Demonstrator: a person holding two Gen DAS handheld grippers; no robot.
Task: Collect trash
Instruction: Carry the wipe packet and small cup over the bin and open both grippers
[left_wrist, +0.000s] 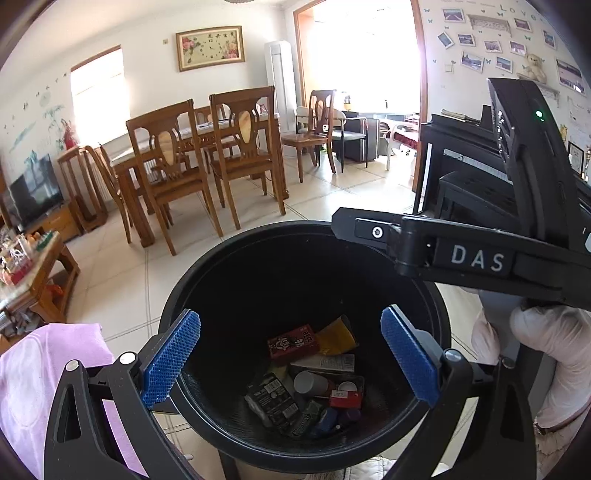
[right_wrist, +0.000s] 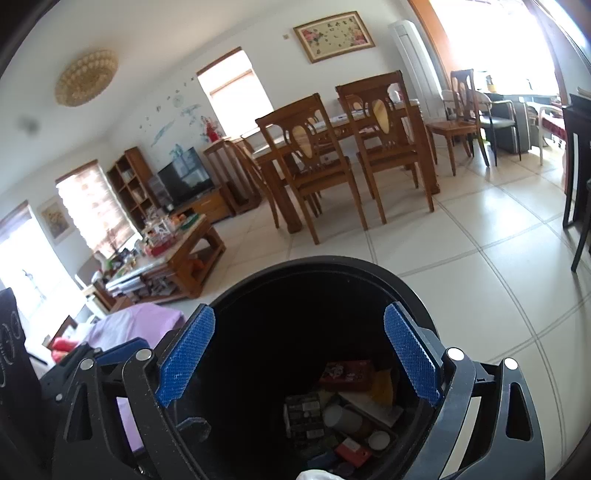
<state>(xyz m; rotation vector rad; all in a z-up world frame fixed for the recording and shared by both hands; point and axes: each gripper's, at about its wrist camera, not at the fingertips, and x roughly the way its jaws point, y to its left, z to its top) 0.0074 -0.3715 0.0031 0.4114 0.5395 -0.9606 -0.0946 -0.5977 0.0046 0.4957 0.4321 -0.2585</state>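
A round black trash bin stands on the tiled floor below both grippers. At its bottom lie a red box, a yellow wrapper, a white carton, a grey cup and a black packet. My left gripper hangs open over the bin's mouth with nothing between its blue pads. My right gripper is open above the same bin, also holding nothing. The red box and grey cup show below it.
A black tool body marked DAS, held by a white-gloved hand, crosses the bin's right rim. A pink cloth lies left of the bin. Wooden chairs, a cluttered coffee table and a black piano stand around.
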